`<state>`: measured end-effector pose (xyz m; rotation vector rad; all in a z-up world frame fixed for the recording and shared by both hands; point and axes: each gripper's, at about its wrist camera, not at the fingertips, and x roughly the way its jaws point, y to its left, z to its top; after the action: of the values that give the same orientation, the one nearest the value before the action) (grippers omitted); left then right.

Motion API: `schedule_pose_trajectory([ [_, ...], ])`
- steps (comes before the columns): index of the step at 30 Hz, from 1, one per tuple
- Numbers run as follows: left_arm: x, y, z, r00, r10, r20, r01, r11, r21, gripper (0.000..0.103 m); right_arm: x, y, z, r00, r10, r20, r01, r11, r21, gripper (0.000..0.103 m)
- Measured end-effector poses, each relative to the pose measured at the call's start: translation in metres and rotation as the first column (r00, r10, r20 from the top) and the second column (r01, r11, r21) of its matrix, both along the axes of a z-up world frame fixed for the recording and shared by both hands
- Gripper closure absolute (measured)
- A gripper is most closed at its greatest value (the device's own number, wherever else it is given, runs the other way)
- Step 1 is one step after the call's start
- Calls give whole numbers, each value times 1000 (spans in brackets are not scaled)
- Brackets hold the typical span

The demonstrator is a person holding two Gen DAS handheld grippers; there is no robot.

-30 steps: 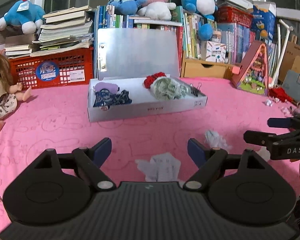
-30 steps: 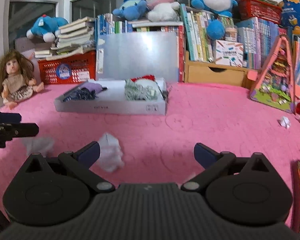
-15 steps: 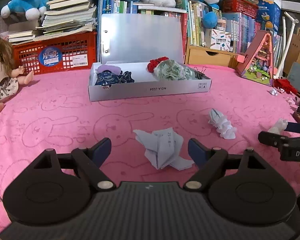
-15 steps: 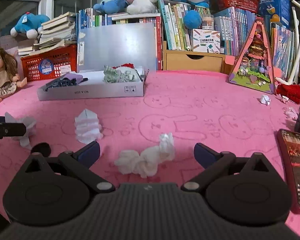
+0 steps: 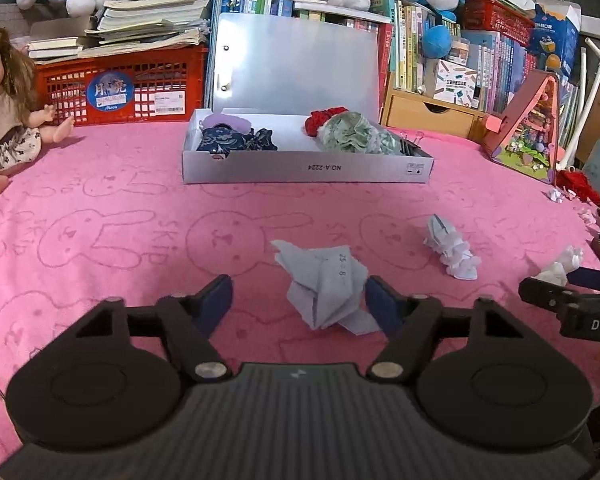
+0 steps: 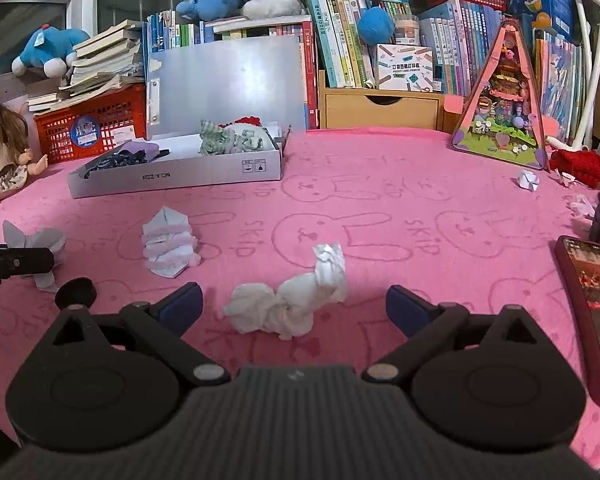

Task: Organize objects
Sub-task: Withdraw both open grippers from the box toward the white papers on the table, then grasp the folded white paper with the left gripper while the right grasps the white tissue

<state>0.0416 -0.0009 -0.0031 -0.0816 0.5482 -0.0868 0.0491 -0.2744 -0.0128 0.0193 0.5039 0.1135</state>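
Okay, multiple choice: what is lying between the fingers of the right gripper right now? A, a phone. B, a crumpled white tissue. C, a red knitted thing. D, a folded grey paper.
B: in the right wrist view the crumpled white tissue lies on the pink cloth between the open fingers of the right gripper, untouched by either pad; the phone lies off to the side.
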Motion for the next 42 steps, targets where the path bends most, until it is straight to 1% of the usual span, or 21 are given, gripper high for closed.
schedule_pose_trajectory([
  [6, 1, -1, -1, 1000, -12, 1, 12, 1000, -9, 40, 0, 2, -1, 1000, 19, -5, -19, 1000, 6, 9],
  [8, 2, -1, -1, 1000, -15, -3, 15, 1000, -12, 40, -1, 4, -1, 1000, 28, -1, -28, 1000, -1, 12],
  [14, 6, -4, -3, 1000, -17, -13, 17, 1000, -2, 40, -2, 6, 0, 1000, 23, 12, -23, 1000, 5, 23],
  [19, 8, -8, -4, 1000, -12, -14, 12, 1000, 27, 40, -2, 5, 1, 1000, 18, 12, -18, 1000, 11, 33],
  [25, 11, -7, -5, 1000, -7, -19, 7, 1000, 20, 40, -3, 5, 1, 1000, 18, 18, -18, 1000, 13, 41],
  [28, 10, -7, -5, 1000, 3, -17, -3, 1000, 15, 43, -4, 4, 2, 1000, 18, 23, -19, 1000, 19, 45],
  [30, 10, -6, -4, 1000, 9, -15, -9, 1000, 13, 50, -4, 3, 3, 999, 18, 31, -18, 1000, 20, 46],
  [33, 9, -5, -3, 1000, 19, -14, -19, 1000, 8, 57, -6, 3, 5, 999, 16, 43, -17, 999, 29, 48],
  [36, 8, -3, -1, 1000, 24, -9, -24, 1000, 2, 58, -7, 1, 7, 999, 11, 50, -13, 999, 44, 49],
  [42, 6, -3, 3, 1000, 17, -3, -17, 1000, -3, 59, -5, -2, 9, 999, 6, 45, -9, 998, 66, 49],
])
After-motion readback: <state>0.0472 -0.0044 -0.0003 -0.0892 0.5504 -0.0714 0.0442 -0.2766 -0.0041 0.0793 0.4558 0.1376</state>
